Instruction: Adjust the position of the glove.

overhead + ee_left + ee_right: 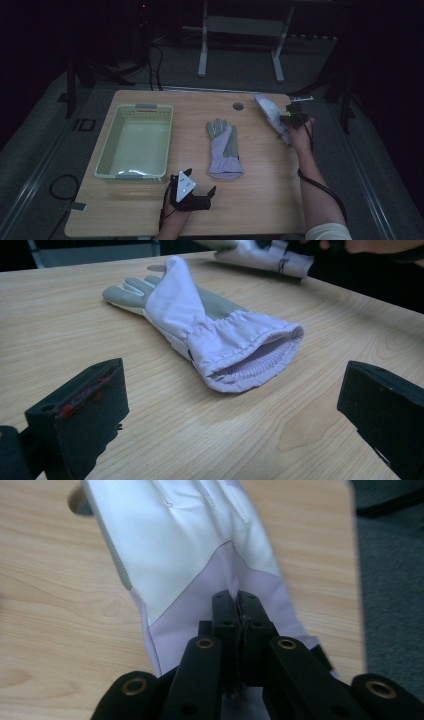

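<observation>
The left tongs (207,192) sit at the near edge of the bench (260,200), jaws wide apart and holding nothing. The middle glove (210,335) lies just beyond them, its open cuff facing the jaws and its fingers pointing away, long axis running near to far; this hand is the closer one. The basket (135,142) stands left of that glove. Far right of it, the right tongs (239,611) are pinched tight on the second glove (200,545) near its cuff, forearm stretched forward.
</observation>
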Motion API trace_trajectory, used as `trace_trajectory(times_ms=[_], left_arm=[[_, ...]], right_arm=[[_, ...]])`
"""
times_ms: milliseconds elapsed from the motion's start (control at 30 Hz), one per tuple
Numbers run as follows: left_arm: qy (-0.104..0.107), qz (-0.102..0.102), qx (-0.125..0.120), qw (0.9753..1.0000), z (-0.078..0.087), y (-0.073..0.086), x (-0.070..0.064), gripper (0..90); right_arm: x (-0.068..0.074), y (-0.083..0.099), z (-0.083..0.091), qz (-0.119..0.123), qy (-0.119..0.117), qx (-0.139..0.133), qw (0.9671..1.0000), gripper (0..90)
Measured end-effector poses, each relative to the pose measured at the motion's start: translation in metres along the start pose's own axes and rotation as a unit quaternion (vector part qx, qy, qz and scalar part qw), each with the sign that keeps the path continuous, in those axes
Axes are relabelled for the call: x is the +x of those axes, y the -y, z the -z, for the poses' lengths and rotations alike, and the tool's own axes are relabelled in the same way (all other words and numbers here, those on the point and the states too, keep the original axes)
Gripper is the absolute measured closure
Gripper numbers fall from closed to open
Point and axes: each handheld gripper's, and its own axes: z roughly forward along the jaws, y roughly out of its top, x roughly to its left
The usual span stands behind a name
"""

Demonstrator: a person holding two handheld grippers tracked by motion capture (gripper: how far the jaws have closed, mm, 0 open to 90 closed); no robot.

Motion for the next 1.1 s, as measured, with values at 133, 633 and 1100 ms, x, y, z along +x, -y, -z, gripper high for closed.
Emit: trace_trajectory(times_ms=[133,633,1100], left_arm=[[0.001,0.002,0.000,1.0000,0.000,0.000,0.000,0.1],[0.008,0.003,-0.001,1.0000,-0.001,0.000,0.000,0.1],[0.006,-0.008,-0.001,1.0000,-0.001,0.000,-0.002,0.1]], right_arm=[[0.005,0.001,0.030,-0.006,-0.005,-0.027,0.9996,88.2],[0.048,0.050,0.121,0.010,0.031,-0.083,0.9960,88.2],[0.075,0.101,0.078,0.000,0.024,-0.029,0.9993,87.9]])
